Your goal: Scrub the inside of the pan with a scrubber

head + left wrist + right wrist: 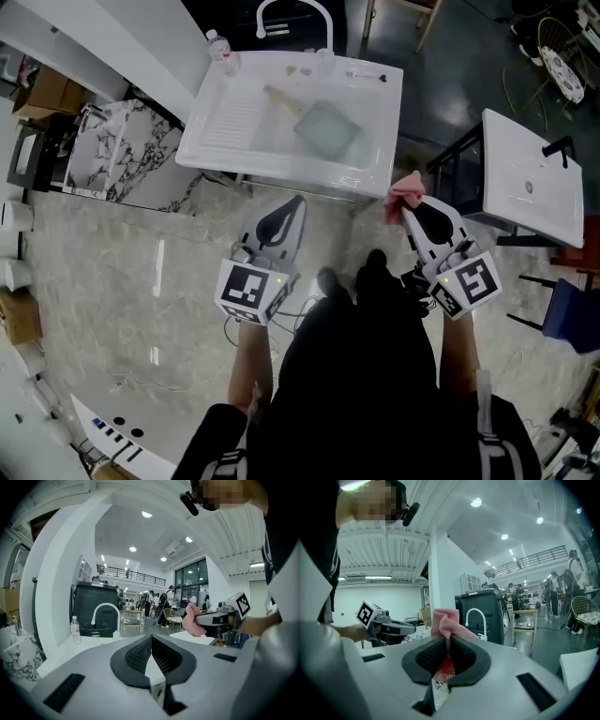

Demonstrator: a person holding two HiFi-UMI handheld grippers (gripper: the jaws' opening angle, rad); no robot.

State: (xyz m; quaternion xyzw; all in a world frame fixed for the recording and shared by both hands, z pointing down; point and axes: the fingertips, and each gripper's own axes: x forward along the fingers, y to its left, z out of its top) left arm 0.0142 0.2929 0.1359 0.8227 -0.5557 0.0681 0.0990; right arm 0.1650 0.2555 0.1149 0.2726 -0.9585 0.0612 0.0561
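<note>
Approaching stage, scrubbing not yet begun: a white sink (214, 141) stands ahead of the person, faucet (293, 11) at its far edge, and both grippers hang short of it over the marble-look floor. The pan (330, 131) lies inside the basin, squarish and grey-green, its wooden handle pointing toward the back left, nothing touching it. Left gripper (294, 202) has its jaws pressed together with nothing between them, tip aimed at the sink's near rim. Right gripper (406, 210) pinches the pink scrubber (406, 191), which bunches up out of the jaw tips with a red mesh part showing between the pads in the right gripper view. Small clear bottle (219, 45) sits at the sink's back left corner. Next move likely calls for carrying the scrubber forward and down into the pan; the left gripper would probably need to open and take the handle to steady it, since the pan lies loose.
</note>
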